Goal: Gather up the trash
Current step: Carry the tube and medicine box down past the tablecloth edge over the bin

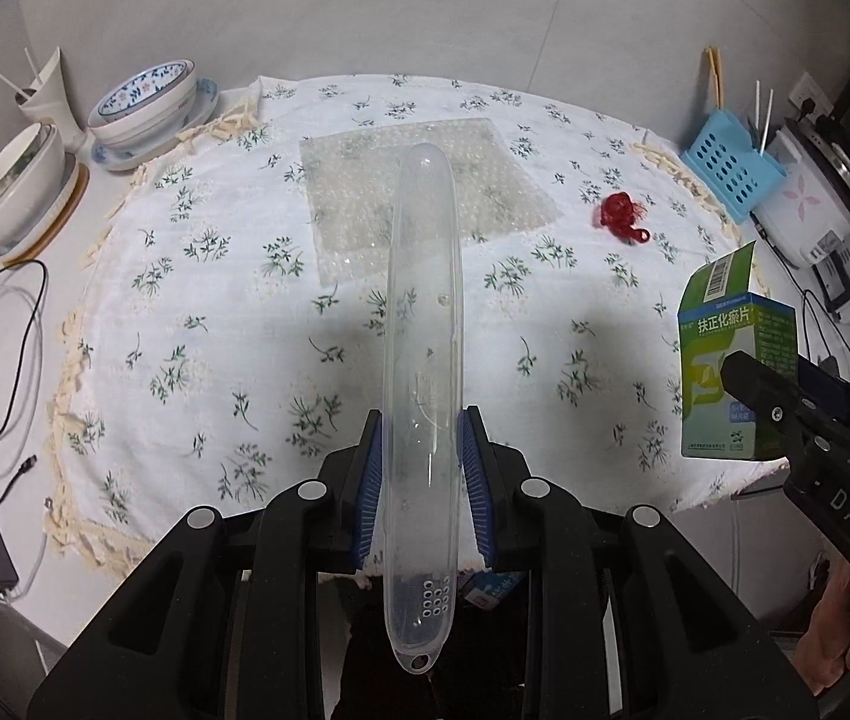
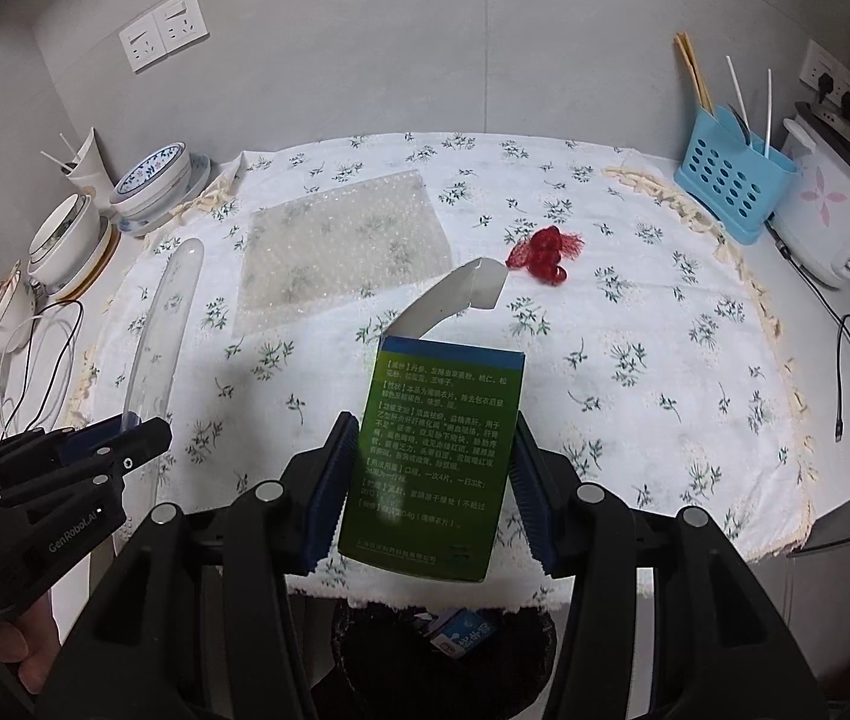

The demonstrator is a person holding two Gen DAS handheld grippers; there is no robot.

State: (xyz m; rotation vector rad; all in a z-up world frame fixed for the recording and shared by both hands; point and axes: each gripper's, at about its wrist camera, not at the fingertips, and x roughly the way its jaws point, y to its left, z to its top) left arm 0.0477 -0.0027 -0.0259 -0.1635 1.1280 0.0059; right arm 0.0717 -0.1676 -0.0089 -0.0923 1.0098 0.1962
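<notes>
On the bench (image 2: 634, 420), the clear bubble-wrap sheet (image 2: 341, 252) lies left of the red mesh netting (image 2: 544, 249). Stacked bowls (image 2: 152, 183) stand far left, the blue perforated utensil holder (image 2: 730, 180) far right. Below the near edge sits what seems a dark bin (image 2: 442, 654).

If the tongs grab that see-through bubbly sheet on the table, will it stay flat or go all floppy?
Probably floppy: the bubble wrap sheet looks thin and lies flat against the tablecloth, whose flowers show through it. It is likely very light too. Pinched at one edge, the rest would probably droop, and the smooth plastic might slip, so a firm pinch seems wise.
</notes>
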